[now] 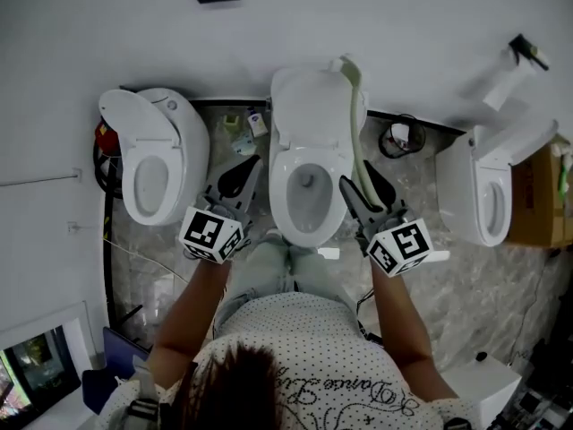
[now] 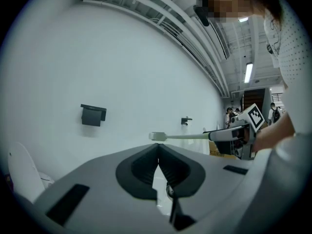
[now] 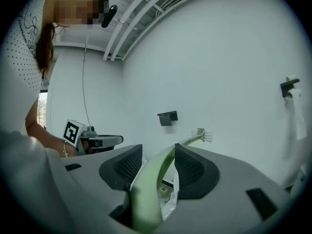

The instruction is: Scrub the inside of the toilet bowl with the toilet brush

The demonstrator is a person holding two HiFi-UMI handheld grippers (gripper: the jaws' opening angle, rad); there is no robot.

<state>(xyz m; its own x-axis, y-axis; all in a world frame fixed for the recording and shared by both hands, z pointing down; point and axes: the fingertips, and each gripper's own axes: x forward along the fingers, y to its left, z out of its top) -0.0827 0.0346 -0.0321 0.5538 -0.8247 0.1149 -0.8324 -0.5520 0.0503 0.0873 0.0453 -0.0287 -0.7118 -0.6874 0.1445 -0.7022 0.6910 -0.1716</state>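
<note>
The right gripper point(image 1: 361, 186), right of the toilet bowl point(image 1: 285, 206), has its jaws squeezing the toilet brush point(image 1: 355, 106). The left gripper point(image 1: 240, 176), left of the bowl, has its jaws pressed together on nothing.

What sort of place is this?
Likely a test room or showroom, not a home bathroom: three toilets stand side by side along one white wall, under an open, strip-lit ceiling.

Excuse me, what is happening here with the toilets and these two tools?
A person stands in front of the middle toilet with tongs in each hand. The right tongs grip the handle of a pale green toilet brush, which points toward the wall, its head in the air and outside the bowl. The left tongs are shut and hold nothing. No scrubbing is under way at this moment.
</note>
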